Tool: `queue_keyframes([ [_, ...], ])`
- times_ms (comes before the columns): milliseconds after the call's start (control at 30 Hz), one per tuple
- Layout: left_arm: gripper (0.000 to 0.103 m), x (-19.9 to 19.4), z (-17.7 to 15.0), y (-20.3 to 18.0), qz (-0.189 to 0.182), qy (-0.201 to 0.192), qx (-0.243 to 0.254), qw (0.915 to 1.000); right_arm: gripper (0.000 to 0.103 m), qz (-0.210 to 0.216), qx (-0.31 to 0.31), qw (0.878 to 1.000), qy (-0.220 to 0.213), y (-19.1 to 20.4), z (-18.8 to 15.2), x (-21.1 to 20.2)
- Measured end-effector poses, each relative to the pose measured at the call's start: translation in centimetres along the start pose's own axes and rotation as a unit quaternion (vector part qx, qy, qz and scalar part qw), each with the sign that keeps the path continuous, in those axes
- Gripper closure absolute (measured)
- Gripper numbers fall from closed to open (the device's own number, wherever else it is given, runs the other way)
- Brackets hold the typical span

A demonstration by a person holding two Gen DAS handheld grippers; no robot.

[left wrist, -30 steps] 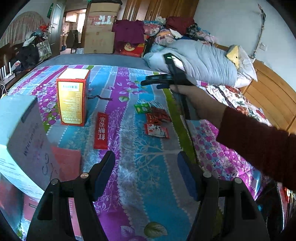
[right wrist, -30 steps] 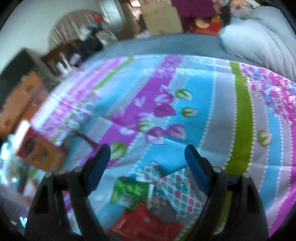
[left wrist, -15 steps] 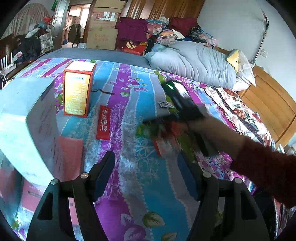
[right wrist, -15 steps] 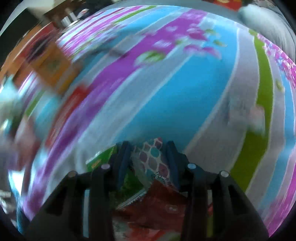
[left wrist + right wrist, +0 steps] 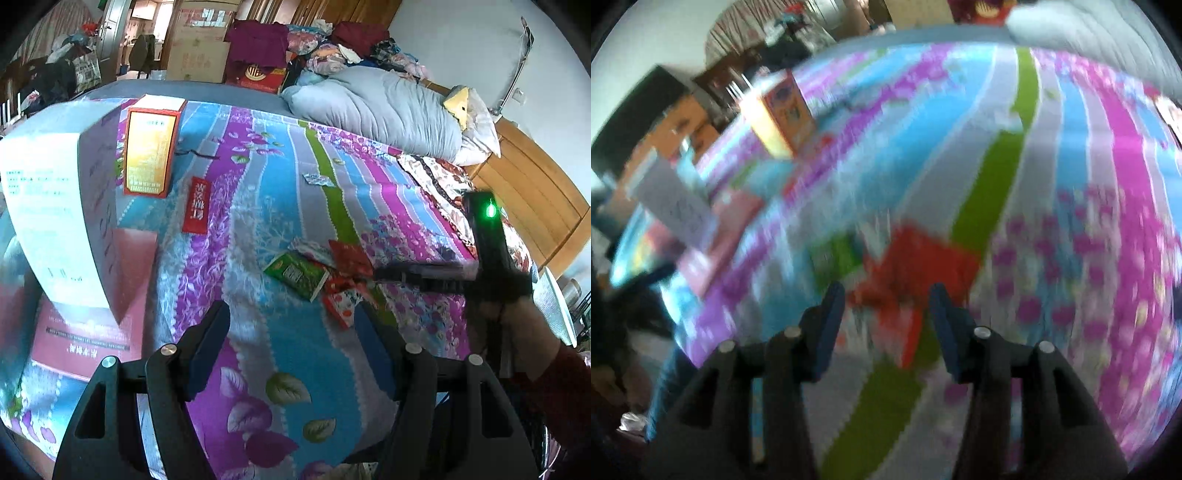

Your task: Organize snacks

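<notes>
A small pile of snack packets lies on the striped bedspread: a green packet [image 5: 297, 274], red packets [image 5: 350, 258] and a red-and-white one [image 5: 341, 301]. A patterned packet [image 5: 317, 180] lies alone farther back. My left gripper [image 5: 291, 336] is open and empty above the bedspread, just short of the pile. My right gripper [image 5: 886, 308] is open and empty over the blurred red packets [image 5: 923, 262] and green packet [image 5: 833, 254]; it shows at the pile's right edge in the left wrist view [image 5: 384, 275].
A yellow-and-red box [image 5: 151, 147] stands upright at the back left, a flat red packet [image 5: 197, 205] lies beside it. A large white box [image 5: 59, 218] on a pink box [image 5: 92, 332] stands at the left. A folded grey quilt [image 5: 373, 110] lies at the headboard.
The right gripper closed on packets, dragged the pile toward me and to the right, then opened and let go. A patterned packet stayed behind. The left gripper barely moved.
</notes>
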State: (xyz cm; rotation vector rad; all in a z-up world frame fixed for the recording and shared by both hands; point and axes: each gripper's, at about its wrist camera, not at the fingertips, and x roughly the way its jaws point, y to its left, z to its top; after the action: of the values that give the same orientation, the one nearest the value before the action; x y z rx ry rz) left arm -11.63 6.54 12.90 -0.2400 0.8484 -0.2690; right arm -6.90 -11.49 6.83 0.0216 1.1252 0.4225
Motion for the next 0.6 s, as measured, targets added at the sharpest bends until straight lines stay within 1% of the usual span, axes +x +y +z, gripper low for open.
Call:
queue_keyframes([
  [33, 0.032, 0.0, -0.1, -0.1, 0.001, 0.003, 0.0, 1.0, 0.039, 0.005, 0.006, 1.0, 0.003, 0.2, -0.7, 0.3],
  [67, 0.032, 0.0, -0.3, -0.2, 0.002, 0.004, 0.0, 1.0, 0.035, 0.003, 0.011, 1.0, -0.001, 0.6, -1.5, 0.3],
  [133, 0.032, 0.1, -0.3, -0.5, 0.006, 0.005, 0.003, 1.0, 0.019, -0.006, 0.014, 1.0, -0.011, 1.4, -2.0, 0.7],
  [233, 0.032, 0.3, -0.1, -1.0, 0.007, 0.006, 0.007, 0.9999, 0.017, -0.03, 0.015, 0.999, -0.016, 2.3, -2.0, 2.5],
  [267, 0.032, 0.5, -0.1, -1.2, 0.007, 0.006, 0.011, 0.9999, 0.018, -0.05, 0.012, 0.999, -0.017, 2.5, -1.9, 3.1],
  [300, 0.032, 0.8, 0.0, -1.5, 0.006, 0.007, 0.015, 0.9999, 0.018, -0.07, 0.007, 0.997, -0.017, 2.4, -2.1, 3.7],
  [367, 0.032, 1.3, 0.1, -1.9, 0.005, 0.008, 0.02, 0.9998, 0.025, -0.078, 0.011, 0.997, -0.014, 2.0, -2.3, 4.4],
  [400, 0.032, 1.8, 0.1, -2.0, 0.001, 0.01, 0.021, 0.9997, 0.034, -0.08, 0.01, 0.997, -0.02, 1.8, -2.4, 4.1],
  [433, 0.032, 2.2, 0.2, -2.1, -0.006, 0.01, 0.021, 0.9997, 0.05, -0.078, 0.009, 0.997, -0.025, 1.5, -2.5, 3.8],
  [500, 0.032, 3.5, 0.4, -2.1, -0.015, 0.017, 0.022, 0.9995, 0.057, -0.065, 0.023, 0.997, -0.036, 0.4, -2.8, 2.8],
  [567, 0.032, 5.2, 0.7, -2.0, -0.019, 0.019, 0.03, 0.9992, 0.059, -0.064, 0.027, 0.997, -0.042, 0.1, -3.4, 2.2],
  [600, 0.032, 6.4, 1.0, -2.0, -0.017, 0.019, 0.037, 0.999, 0.06, -0.055, 0.031, 0.997, -0.045, -0.2, -3.8, 1.9],
])
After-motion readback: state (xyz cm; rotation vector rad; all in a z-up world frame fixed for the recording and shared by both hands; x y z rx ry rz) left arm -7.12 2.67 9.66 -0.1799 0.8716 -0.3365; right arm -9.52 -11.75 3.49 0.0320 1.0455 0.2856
